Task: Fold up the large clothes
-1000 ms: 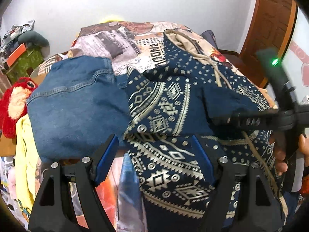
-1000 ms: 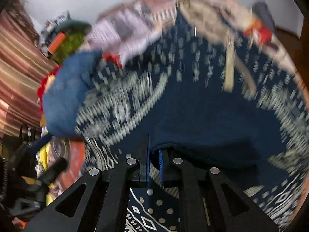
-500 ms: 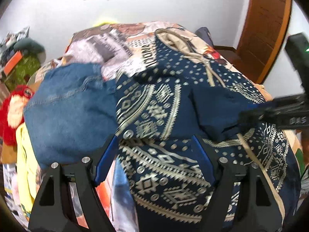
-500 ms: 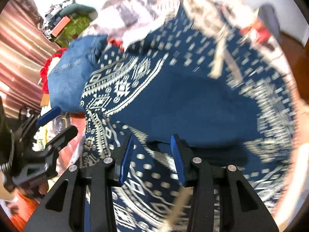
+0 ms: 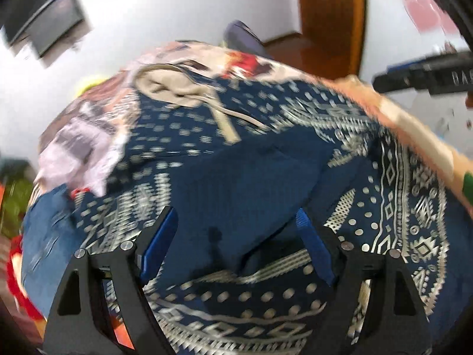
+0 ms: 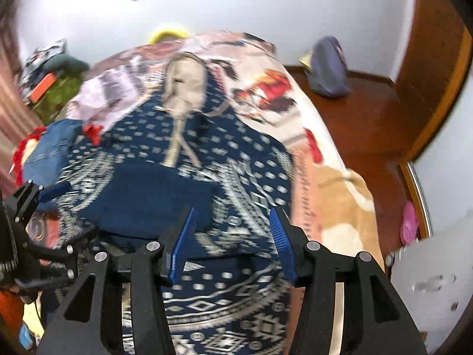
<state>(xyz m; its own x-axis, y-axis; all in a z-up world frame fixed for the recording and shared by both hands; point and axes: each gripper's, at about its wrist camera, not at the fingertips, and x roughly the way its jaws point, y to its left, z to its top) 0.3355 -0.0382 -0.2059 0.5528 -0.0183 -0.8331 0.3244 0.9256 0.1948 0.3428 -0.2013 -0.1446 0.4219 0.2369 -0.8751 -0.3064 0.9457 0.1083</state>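
Observation:
A navy hoodie (image 6: 242,177) with a white geometric print lies flat on the bed, its beige-lined hood (image 6: 183,85) at the far end. A plain navy fold (image 6: 147,198) lies across its middle. My right gripper (image 6: 232,236) hovers over the near half, jaws opening, nothing between the blue pads. My left gripper (image 5: 236,236) hangs above the same navy fold (image 5: 242,192), jaws wide and opening a little more, pads clear of the cloth. The left gripper (image 6: 59,219) also shows at the left edge of the right wrist view. The right gripper (image 5: 428,80) shows at the top right of the left wrist view.
Folded blue jeans (image 6: 50,148) and a red plush toy (image 6: 23,148) lie left of the hoodie. The printed bed blanket (image 6: 331,177) ends at the right above a wooden floor with a purple bag (image 6: 328,68). A wooden door (image 6: 431,59) stands beyond.
My right gripper, shut on the hoodie's navy fold a second ago, has opened, let it go and drawn back upward. My left gripper has swung right over the hoodie and rolled.

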